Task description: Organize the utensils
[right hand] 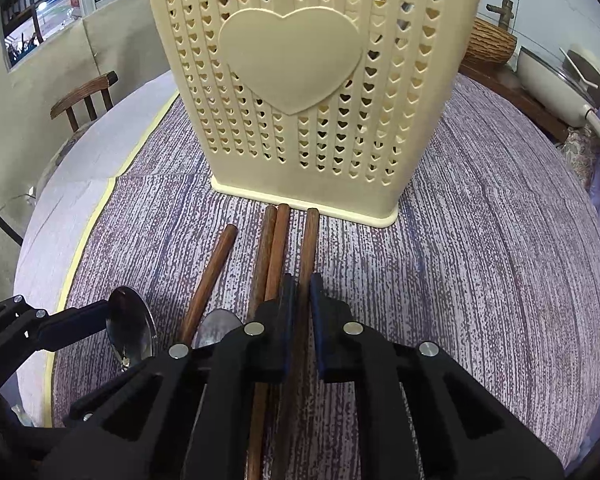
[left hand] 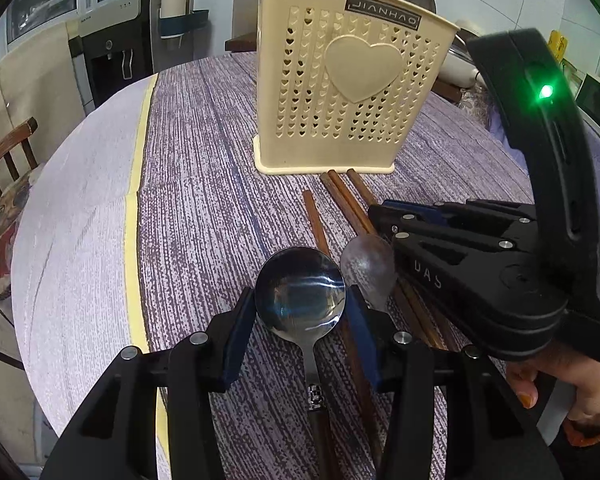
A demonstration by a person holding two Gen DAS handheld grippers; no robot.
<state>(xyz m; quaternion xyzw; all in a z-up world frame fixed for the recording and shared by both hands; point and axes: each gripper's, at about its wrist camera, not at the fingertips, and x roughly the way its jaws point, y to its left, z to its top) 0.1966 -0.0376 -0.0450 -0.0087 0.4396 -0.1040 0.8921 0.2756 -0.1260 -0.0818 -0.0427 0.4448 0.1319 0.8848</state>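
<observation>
Two grippers work over a round table (right hand: 500, 240) covered in a purple-streaked cloth, and the count of utensils on it is two spoons and four brown chopsticks. Farthest left, outside the left gripper (left hand: 300, 312), a wooden chair (left hand: 8, 152) stands at the table's edge. The left gripper's two blue-padded fingers sit on either side of the bowl of the larger spoon (left hand: 300, 292), at a middling width with the pads at or touching the bowl's rim; its dark handle runs back between the fingers toward the camera. Just right of that gripper lies the second, smaller spoon (left hand: 368, 272), its bowl partly under the right gripper's body. Ahead of both grippers one cream utensil holder (right hand: 308, 100), pierced with small hearts and bearing one large heart, stands upright on the cloth. The four chopsticks (right hand: 276, 252) lie with their ends pointing at the holder's base: one single stick at the left, two side by side and touching in the middle, one at the right. The right gripper (right hand: 300, 300) has its jaws drawn narrow around the rightmost chopstick (right hand: 311, 240), which passes between the pads, the middle pair just left of its left finger.
</observation>
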